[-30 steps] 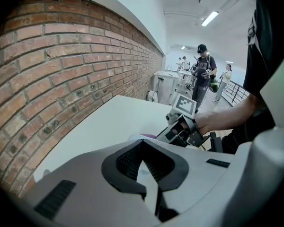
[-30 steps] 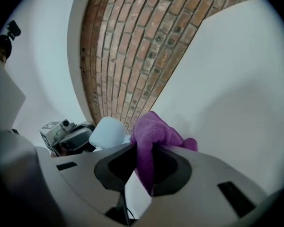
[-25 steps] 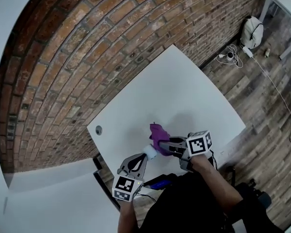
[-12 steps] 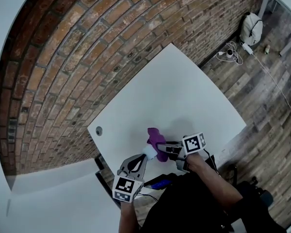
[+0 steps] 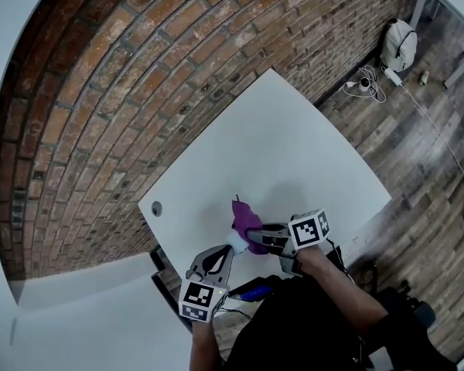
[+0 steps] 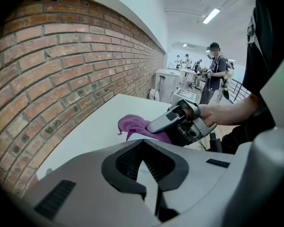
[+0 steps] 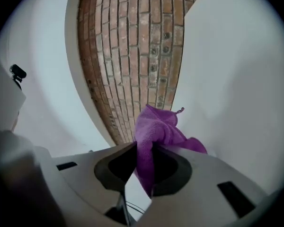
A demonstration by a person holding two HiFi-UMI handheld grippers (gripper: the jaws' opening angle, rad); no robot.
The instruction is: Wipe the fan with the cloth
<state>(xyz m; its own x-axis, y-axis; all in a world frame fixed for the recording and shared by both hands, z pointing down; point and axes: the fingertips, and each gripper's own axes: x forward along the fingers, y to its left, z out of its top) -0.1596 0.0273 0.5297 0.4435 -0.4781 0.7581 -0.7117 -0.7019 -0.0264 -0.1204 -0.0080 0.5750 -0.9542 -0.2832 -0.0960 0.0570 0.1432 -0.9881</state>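
Observation:
A purple cloth [image 5: 243, 221] is bunched in my right gripper [image 5: 257, 238], which is shut on it near the table's front edge. In the right gripper view the cloth [image 7: 156, 131] rises from between the jaws of that gripper [image 7: 144, 148]. A small white fan [image 5: 236, 242] sits at the tip of my left gripper [image 5: 228, 252], whose jaws are shut on it. The cloth lies against the fan and hides most of it. The left gripper view shows the cloth [image 6: 137, 126] and the right gripper [image 6: 156, 126] just beyond my left gripper [image 6: 143, 143].
The white table [image 5: 294, 145] stands against a brick wall [image 5: 139, 91] and has a round hole [image 5: 156, 206] near its left corner. A blue item [image 5: 255, 291] is below the front edge. Cables [image 5: 367, 91] and a white bag [image 5: 400, 49] lie on the wooden floor.
The cloth and my right gripper have shifted slightly left, closer against the fan. My left gripper and the fan have stayed in place.

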